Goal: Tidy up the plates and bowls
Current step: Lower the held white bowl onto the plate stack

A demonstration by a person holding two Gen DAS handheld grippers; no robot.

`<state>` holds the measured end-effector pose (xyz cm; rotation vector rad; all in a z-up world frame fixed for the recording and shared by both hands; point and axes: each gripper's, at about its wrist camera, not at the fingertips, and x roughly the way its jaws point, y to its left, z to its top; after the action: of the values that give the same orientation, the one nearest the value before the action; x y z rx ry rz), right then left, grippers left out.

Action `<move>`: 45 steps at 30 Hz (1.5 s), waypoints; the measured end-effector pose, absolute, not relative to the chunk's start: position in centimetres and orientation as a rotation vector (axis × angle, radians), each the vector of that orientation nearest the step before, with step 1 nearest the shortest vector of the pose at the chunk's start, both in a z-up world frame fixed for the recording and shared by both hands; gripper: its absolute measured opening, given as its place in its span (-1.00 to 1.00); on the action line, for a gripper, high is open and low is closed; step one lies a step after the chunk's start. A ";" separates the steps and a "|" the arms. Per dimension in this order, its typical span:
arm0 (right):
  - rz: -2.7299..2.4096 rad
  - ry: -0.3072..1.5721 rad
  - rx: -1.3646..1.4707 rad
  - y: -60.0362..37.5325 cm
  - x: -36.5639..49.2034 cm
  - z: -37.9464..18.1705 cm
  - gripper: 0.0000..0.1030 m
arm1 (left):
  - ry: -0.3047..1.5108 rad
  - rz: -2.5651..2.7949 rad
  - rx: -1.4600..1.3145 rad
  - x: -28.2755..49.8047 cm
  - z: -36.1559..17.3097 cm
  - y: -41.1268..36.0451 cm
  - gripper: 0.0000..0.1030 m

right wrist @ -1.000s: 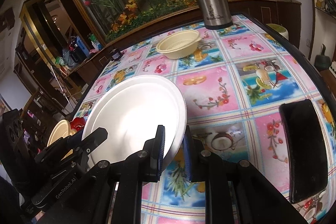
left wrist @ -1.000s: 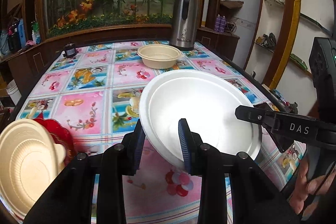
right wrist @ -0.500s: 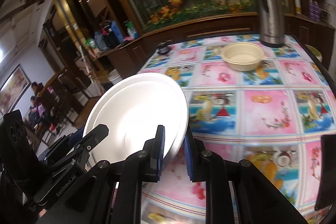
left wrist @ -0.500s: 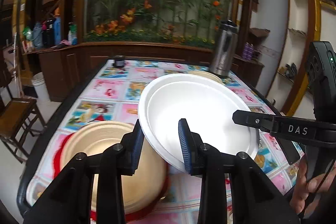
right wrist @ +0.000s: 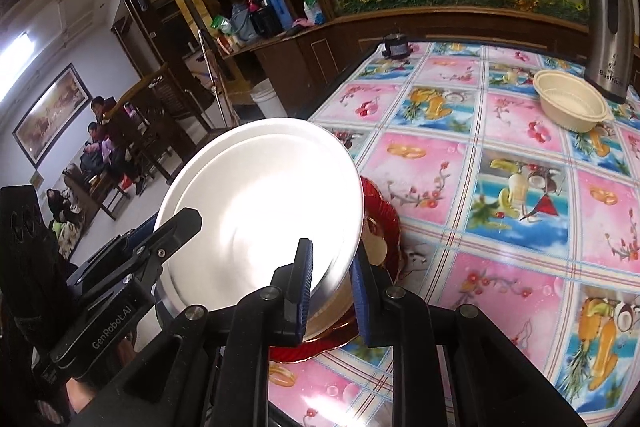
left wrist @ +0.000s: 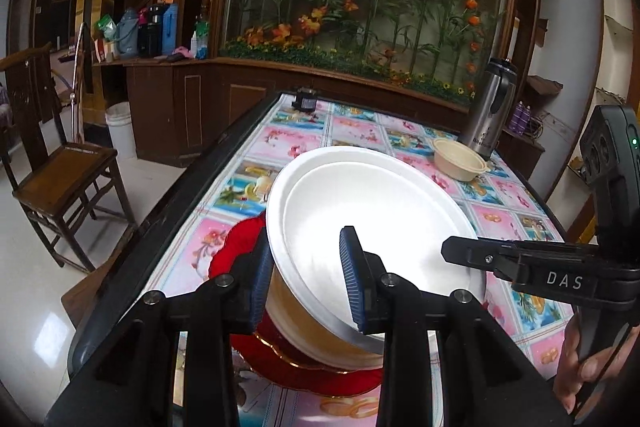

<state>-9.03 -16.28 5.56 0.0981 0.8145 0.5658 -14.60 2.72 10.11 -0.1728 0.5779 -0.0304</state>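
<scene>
Both grippers hold one white plate by opposite edges. The left gripper clamps the plate's near-left rim between its blue pads, one pad under the rim and one on the inner face. The right gripper pinches the opposite rim, jaws narrow, the rim sandwiched between the pads. The plate is tilted and sits directly above a beige plate, which rests on a red scalloped plate near the left edge of the surface; whether the white plate touches the beige one cannot be told. The surface is covered with a pink and blue fruit-patterned cloth. A beige bowl stands well apart at the far end, just beside a steel thermos jug. A wooden chair stands on the floor beside the surface.
</scene>
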 end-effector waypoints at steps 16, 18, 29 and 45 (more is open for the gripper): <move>0.551 0.851 0.091 -15.8 -9.5 4.2 -0.60 | 0.631 -0.029 -0.179 -14.7 8.3 2.5 -0.43; 0.551 0.853 0.093 -15.9 -9.5 4.0 -0.60 | 0.635 -0.027 -0.177 -14.6 8.1 2.5 -0.43; 0.548 0.840 0.102 -16.1 -9.6 4.5 -0.42 | 0.635 -0.010 -0.186 -14.7 8.2 2.9 -0.43; 0.511 0.781 0.192 -20.5 -9.9 6.0 -0.42 | 0.563 0.005 -0.179 -15.9 10.7 2.4 -0.28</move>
<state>-9.87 -20.51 5.99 0.1922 0.7808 0.5112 -15.95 2.41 10.66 -0.1787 0.5631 0.0050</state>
